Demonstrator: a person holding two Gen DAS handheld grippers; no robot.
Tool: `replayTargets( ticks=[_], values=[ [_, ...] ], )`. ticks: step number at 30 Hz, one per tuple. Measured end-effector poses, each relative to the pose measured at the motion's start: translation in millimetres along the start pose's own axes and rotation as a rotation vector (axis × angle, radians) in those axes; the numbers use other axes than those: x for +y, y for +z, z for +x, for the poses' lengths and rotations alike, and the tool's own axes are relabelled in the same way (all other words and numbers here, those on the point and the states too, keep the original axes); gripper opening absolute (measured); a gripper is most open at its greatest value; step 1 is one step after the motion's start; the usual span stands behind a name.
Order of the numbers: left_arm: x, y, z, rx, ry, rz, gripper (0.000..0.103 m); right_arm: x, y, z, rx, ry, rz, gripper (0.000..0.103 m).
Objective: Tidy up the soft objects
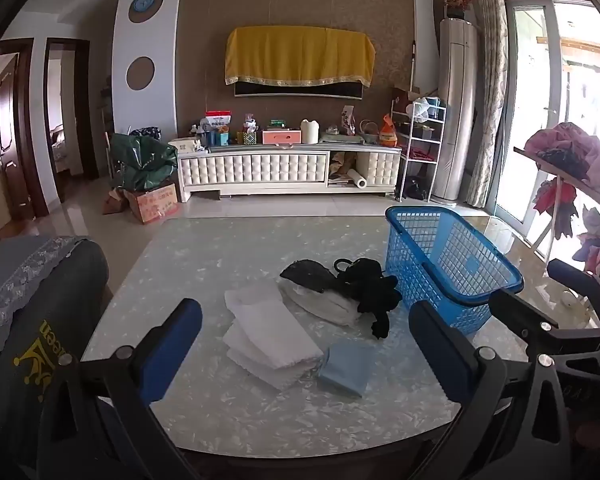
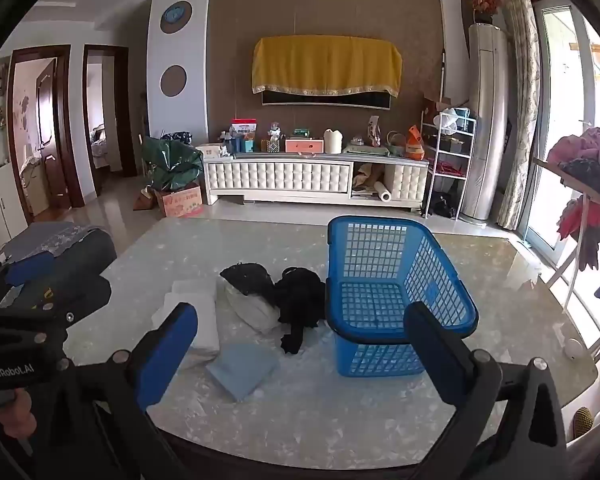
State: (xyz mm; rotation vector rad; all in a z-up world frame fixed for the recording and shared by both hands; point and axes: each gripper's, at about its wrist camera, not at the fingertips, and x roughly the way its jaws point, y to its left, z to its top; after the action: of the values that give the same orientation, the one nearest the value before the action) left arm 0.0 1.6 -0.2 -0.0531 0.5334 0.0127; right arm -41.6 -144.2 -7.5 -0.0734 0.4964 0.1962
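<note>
A pile of soft things lies mid-table: folded white towels (image 1: 269, 338) (image 2: 197, 320), a folded light blue cloth (image 1: 346, 368) (image 2: 241, 368), a white garment (image 1: 324, 302) (image 2: 249, 308), and black garments (image 1: 374, 292) (image 2: 300, 300). An empty blue plastic basket (image 1: 452, 268) (image 2: 396, 292) stands to their right. My left gripper (image 1: 306, 350) is open and empty, held above the near table in front of the towels. My right gripper (image 2: 302, 354) is open and empty, in front of the basket and blue cloth; it also shows at the right of the left wrist view (image 1: 540, 300).
The marble-pattern table (image 1: 219, 260) (image 2: 500, 280) has a rounded near edge. A dark cushioned chair back (image 1: 31, 300) (image 2: 59, 260) stands at the table's left. A rack with clothes (image 1: 568, 156) (image 2: 588, 160) stands at the right. A TV cabinet (image 1: 287, 168) lines the far wall.
</note>
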Motion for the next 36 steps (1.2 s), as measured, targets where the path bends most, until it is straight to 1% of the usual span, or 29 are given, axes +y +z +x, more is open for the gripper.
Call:
replayTargets(
  ticks=[2,8,9,10,14,16,19,36],
  values=[
    [0.0,0.1,0.7,0.001,-0.003,0.019,0.103,0.0,0.1,-0.2,0.006,-0.003,0.000,0.103],
    [6.8,0.6,6.6,0.012,-0.009,0.016,0.103,1.4,1.3,2.6,0.013,-0.002,-0.003,0.103],
    [1.3,5.1,1.2,0.009,-0.005,0.019,0.103,-1.7,-0.5,-1.9,-0.004,-0.001,0.007,0.103],
    [-1.5,1.5,-3.5,0.000,-0.005,0.026,0.103,-1.9,-0.3,-0.3,-0.004,-0.001,0.008,0.103],
    [-1.5,1.6,-4.8,0.001,-0.014,0.030,0.103,-0.8,-1.1,5.1,-0.004,-0.001,0.005,0.103],
    [-2.0,1.5,-5.5,0.002,-0.014,0.035,0.103,0.4,0.6,1.4,-0.004,-0.001,0.004,0.103],
    [-6.7,-0.7,-3.1,0.007,-0.017,0.038,0.103,0.8,0.0,0.7,-0.001,0.001,0.002,0.103],
    [-4.6,0.5,-1.1,0.015,-0.028,0.037,0.103,-0.3,0.6,-1.7,-0.004,0.007,0.004,0.103]
  ],
)
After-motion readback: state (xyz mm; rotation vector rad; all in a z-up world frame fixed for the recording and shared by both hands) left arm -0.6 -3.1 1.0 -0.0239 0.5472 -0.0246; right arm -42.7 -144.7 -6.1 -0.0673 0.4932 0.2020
